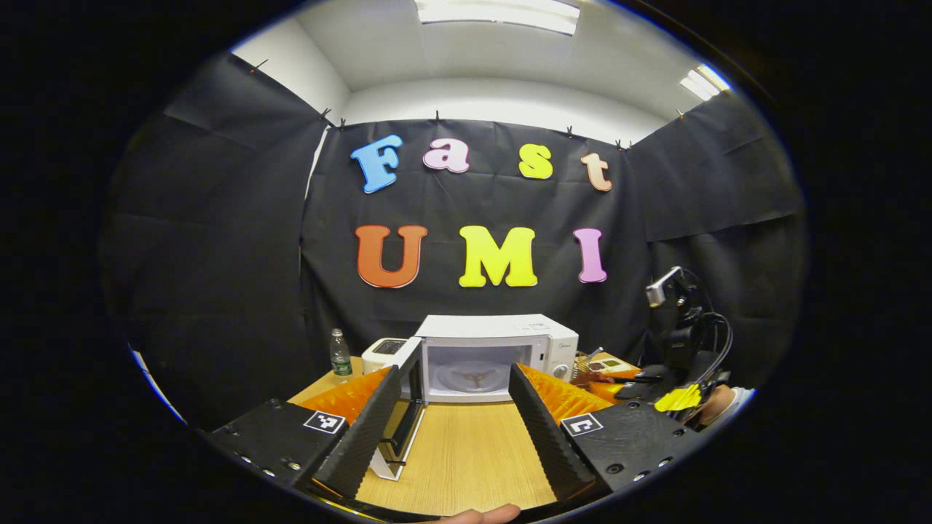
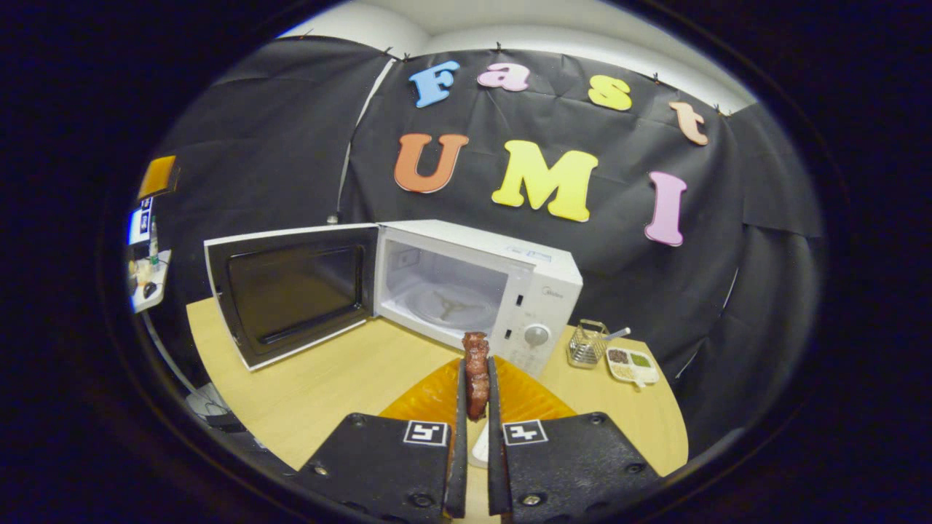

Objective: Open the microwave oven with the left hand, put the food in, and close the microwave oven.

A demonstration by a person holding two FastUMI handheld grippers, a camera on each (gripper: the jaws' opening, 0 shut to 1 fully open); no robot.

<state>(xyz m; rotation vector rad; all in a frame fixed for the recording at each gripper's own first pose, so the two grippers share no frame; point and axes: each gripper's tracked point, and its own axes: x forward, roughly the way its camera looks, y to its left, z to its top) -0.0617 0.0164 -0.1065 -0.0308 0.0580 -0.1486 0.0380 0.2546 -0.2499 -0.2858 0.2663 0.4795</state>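
- The table (image 2: 313, 393) is a pale wood top and carries everything else.
- The microwave (image 2: 542, 280) is white and stands toward the far side of the table, against the black cloth wall; in the left gripper view it sits straight ahead (image 1: 542, 336).
- The microwave door (image 2: 291, 295) is swung wide open to the left, its dark window facing out. The left gripper view sees it edge-on (image 1: 409, 397).
- The glass turntable (image 2: 444, 306) lies bare inside the open cavity.
- The left gripper (image 1: 455, 415) has its fingers spread well apart with nothing between them, aimed at the open cavity from the near side of the table.
- The right gripper (image 2: 475, 389) has its fingers drawn close together, pinching the food, and is held above the table in front of the microwave.
- The food (image 2: 476, 371) is a reddish-brown strip standing upright between the right gripper's fingers, its top poking above the fingertips. It is still outside the microwave, on the near side of the control panel.
- A small wire basket (image 2: 587, 345) stands on the table just right of the microwave.
- A white tray of seasonings (image 2: 632, 364) lies just right of the basket.
- A water bottle (image 1: 340, 355) stands at the far left of the table, left of the microwave.
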